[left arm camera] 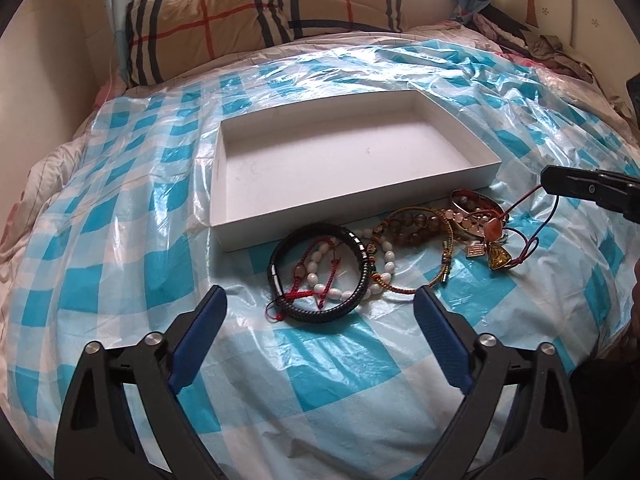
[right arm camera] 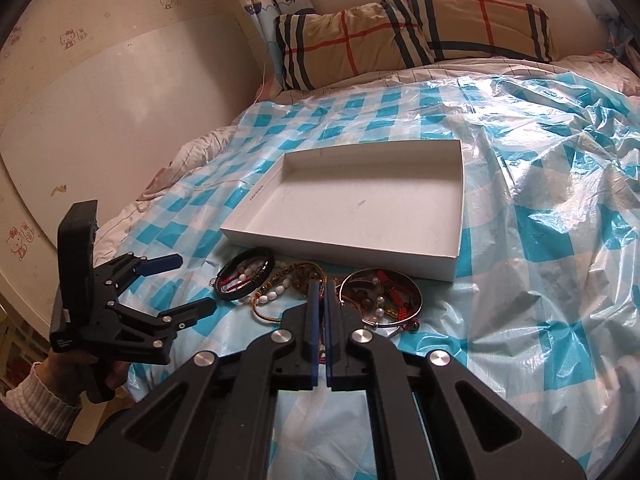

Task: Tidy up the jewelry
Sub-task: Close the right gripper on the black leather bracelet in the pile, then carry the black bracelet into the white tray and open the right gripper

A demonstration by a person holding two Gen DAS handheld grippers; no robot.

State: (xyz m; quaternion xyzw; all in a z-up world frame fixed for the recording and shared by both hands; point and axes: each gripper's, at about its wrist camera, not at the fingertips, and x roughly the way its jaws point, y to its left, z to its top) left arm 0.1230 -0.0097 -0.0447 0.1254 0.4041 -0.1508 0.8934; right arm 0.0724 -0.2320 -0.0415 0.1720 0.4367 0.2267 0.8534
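A shallow white box (left arm camera: 224, 184) (right arm camera: 458, 208) lies empty on the bed. In front of it lies a pile of jewelry: a black braided bracelet (left arm camera: 362, 276) (right arm camera: 248, 290), white bead strands (left arm camera: 386, 258), brown bead bracelets (left arm camera: 416, 226), a silver bangle (right arm camera: 416, 304) and an amber pendant (left arm camera: 500, 258). My left gripper (left arm camera: 320, 312) (right arm camera: 196, 284) is open, hovering just short of the black bracelet. My right gripper (right arm camera: 323, 286) (left arm camera: 546, 178) is shut on a dark red cord (left arm camera: 524, 198) that runs up from the amber pendant.
A blue-and-white checked plastic sheet (left arm camera: 320, 360) (right arm camera: 540, 240) covers the bed. A plaid pillow (left arm camera: 248, 24) (right arm camera: 400, 28) lies at the head. A wall (right arm camera: 100, 120) stands to the left. Crumpled clothes (left arm camera: 532, 44) lie at the far right.
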